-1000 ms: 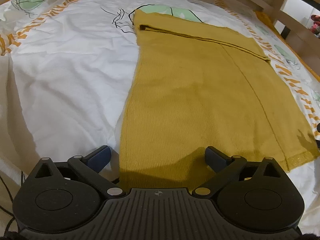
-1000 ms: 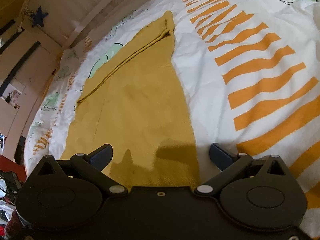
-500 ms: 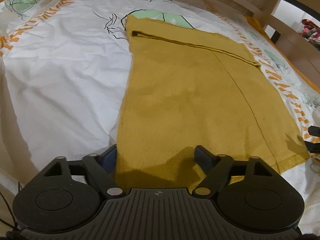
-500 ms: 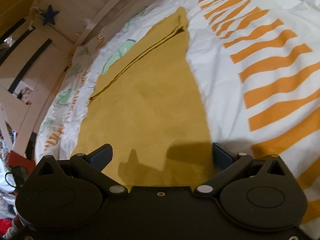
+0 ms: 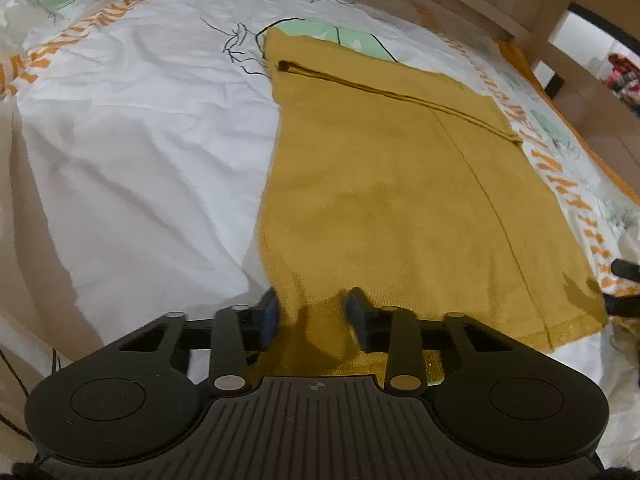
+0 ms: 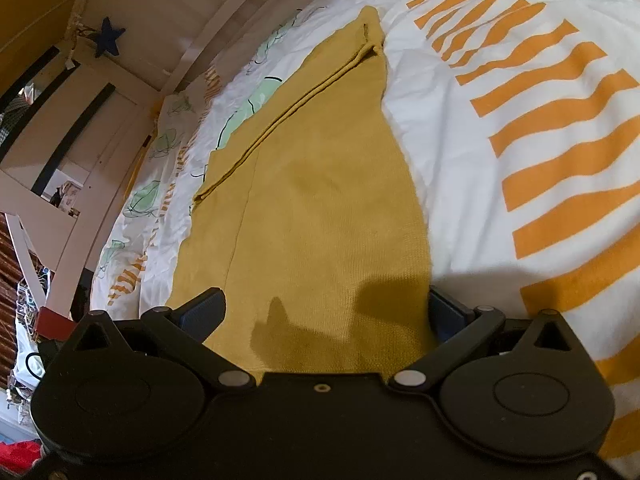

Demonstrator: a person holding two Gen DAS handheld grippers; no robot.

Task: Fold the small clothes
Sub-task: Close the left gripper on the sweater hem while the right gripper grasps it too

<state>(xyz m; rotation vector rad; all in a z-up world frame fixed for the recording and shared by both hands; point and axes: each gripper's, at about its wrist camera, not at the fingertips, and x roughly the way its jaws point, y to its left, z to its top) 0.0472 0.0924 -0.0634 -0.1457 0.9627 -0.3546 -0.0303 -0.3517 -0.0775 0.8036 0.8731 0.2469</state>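
A mustard knit garment (image 5: 400, 200) is lying flat on a white bedspread (image 5: 140, 152) printed with orange stripes and green shapes. The left gripper (image 5: 314, 312) is closing its jaws over the garment's near left corner; cloth is bunching between the fingers, though the gripper body is hiding whether the pads are already pressing it. The right gripper (image 6: 326, 314) is standing with its jaws spread wide across the near right corner, its fingertips partly sunk behind the fabric edge. A wooden bed frame (image 6: 132, 92) is running along the far side, blurred toward the rim.
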